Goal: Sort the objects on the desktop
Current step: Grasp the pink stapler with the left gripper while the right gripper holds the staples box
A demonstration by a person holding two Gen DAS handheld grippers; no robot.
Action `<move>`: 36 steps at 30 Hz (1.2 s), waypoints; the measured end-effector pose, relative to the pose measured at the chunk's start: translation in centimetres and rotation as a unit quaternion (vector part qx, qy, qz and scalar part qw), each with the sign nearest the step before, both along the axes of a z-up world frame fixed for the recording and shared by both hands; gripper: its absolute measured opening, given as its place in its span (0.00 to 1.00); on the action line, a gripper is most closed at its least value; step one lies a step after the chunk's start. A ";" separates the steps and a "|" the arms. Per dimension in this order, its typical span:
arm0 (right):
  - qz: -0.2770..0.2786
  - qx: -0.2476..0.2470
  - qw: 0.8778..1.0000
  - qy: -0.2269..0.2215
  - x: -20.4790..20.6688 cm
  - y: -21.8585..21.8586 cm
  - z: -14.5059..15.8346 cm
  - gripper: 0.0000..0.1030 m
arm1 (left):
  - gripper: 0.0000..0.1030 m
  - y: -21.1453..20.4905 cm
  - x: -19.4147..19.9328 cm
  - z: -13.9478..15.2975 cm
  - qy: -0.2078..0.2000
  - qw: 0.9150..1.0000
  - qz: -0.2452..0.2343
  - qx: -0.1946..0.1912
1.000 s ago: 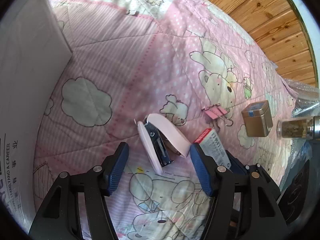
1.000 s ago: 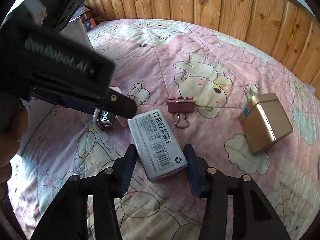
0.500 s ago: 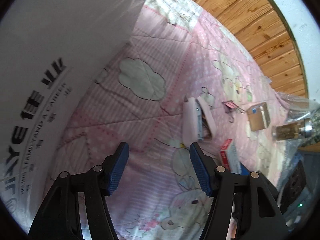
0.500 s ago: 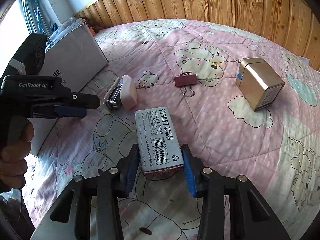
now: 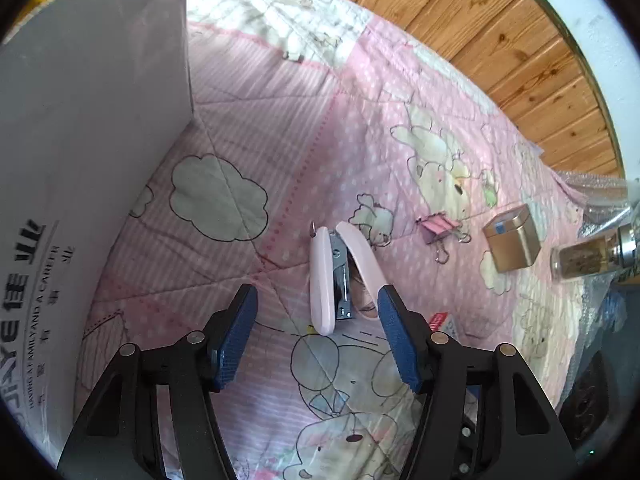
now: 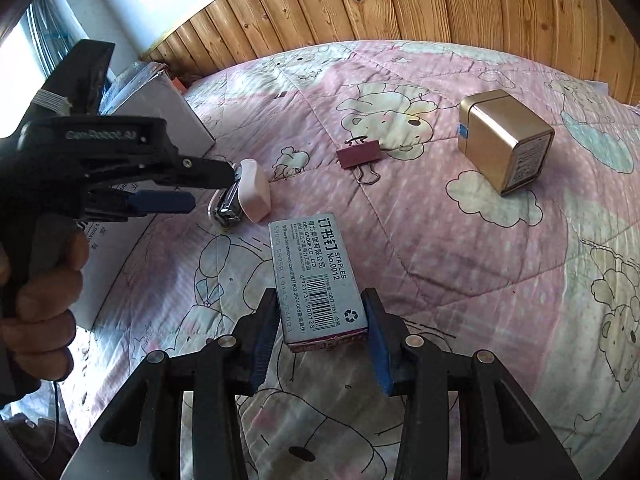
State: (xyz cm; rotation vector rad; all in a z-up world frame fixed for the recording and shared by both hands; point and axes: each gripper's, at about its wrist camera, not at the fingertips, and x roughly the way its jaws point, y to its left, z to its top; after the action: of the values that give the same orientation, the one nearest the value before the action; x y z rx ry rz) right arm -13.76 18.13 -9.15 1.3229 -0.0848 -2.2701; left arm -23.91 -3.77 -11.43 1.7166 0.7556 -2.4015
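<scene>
The staple box [image 6: 318,276] lies flat on the pink quilt [image 6: 460,240], its near end clamped between the jaws of the right gripper [image 6: 322,334]; the left gripper [image 5: 318,336] is held over the quilt with its jaws wide apart and nothing between them; just beyond its tips the pink stapler [image 5: 334,276] lies on its side, hinged open; farther right a pink binder clip [image 5: 440,229], a gold tin [image 5: 512,240] and a glass jar [image 5: 584,256] are seen, each apart from the others; a white carton [image 5: 88,152] stands at the left edge; wooden panelling [image 6: 400,4] is seen behind.
</scene>
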 end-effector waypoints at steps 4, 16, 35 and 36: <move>0.002 -0.004 1.000 0.001 0.2 0.3 -0.1 0.42 | 0.62 -0.4 0.4 1.0 0.032 0.998 0.011 -0.050; 0.004 -0.014 1.000 0.005 -0.8 0.4 -0.4 0.42 | 0.62 -2.2 1.6 1.3 0.044 0.999 0.011 -0.005; 0.003 0.005 1.000 0.005 -1.0 -0.2 -0.4 0.42 | 0.64 -1.8 5.6 0.9 0.036 0.999 0.022 -0.025; 0.002 0.007 1.000 0.005 -1.0 -0.3 -0.4 0.42 | 0.64 -1.3 4.5 1.0 0.041 0.999 0.014 -0.029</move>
State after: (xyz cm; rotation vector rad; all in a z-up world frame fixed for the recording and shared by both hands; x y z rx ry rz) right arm -14.79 17.85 -9.54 1.3184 -0.0622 -2.2775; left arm -19.37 -5.05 -10.44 1.5830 0.7077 -2.4628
